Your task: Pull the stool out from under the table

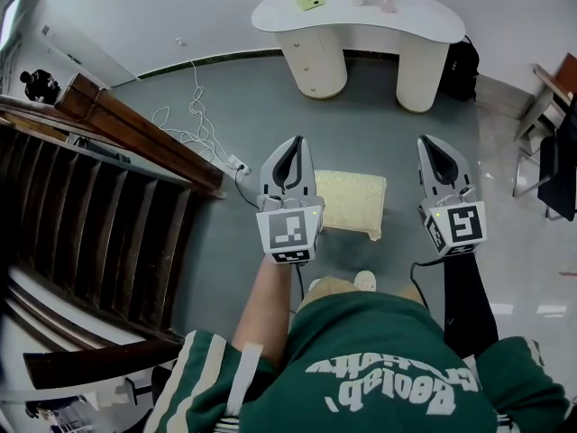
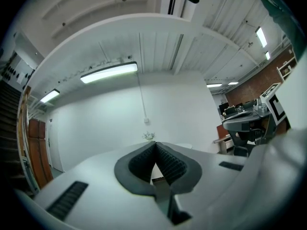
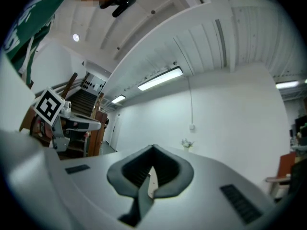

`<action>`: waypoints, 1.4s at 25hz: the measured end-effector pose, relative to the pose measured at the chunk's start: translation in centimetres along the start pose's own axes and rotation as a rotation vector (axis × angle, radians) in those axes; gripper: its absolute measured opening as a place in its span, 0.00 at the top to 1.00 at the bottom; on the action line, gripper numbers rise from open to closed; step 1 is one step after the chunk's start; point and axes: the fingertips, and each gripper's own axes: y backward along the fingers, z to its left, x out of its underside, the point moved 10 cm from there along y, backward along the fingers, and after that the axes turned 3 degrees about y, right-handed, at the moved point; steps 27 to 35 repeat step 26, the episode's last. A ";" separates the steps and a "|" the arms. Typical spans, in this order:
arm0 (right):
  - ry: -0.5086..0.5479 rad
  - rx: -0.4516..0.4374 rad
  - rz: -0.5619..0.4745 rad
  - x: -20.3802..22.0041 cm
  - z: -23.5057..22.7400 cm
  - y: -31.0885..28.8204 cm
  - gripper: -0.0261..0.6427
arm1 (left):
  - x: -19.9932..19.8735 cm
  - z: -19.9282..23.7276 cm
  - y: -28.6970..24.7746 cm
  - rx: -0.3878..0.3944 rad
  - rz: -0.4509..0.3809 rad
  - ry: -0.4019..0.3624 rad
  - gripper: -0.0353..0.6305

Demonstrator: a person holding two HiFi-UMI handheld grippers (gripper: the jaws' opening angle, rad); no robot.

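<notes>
The stool (image 1: pixel 350 203), with a square cream-yellow seat, stands on the grey floor well short of the white table (image 1: pixel 361 21), close to my feet. Both grippers are held level above the floor and point toward the table. In the head view my left gripper (image 1: pixel 290 147) hovers at the stool's left edge and my right gripper (image 1: pixel 431 144) is to its right, apart from it. The left gripper view shows its pads (image 2: pixel 168 162) pressed together with nothing between them. The right gripper (image 3: pixel 153 150) is shut and empty too. Neither gripper view shows the stool.
A dark wooden staircase (image 1: pixel 90 206) fills the left side. A white cable (image 1: pixel 194 115) runs over the floor to a power strip beside the stairs. A black bag (image 1: pixel 460 66) sits by the table's right leg, and a chair (image 1: pixel 541 152) stands at far right.
</notes>
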 end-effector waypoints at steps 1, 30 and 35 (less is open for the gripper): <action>0.014 0.005 0.019 0.1 0.1 0.1 0.96 | 0.1 0.1 0.2 0.000 0.003 -0.015 0.94; 0.031 -0.020 0.067 0.3 3.3 0.2 0.96 | 1.4 3.5 4.0 -0.048 0.023 -0.036 0.94; 0.031 -0.020 0.067 0.3 3.3 0.2 0.96 | 1.4 3.5 4.0 -0.048 0.023 -0.036 0.94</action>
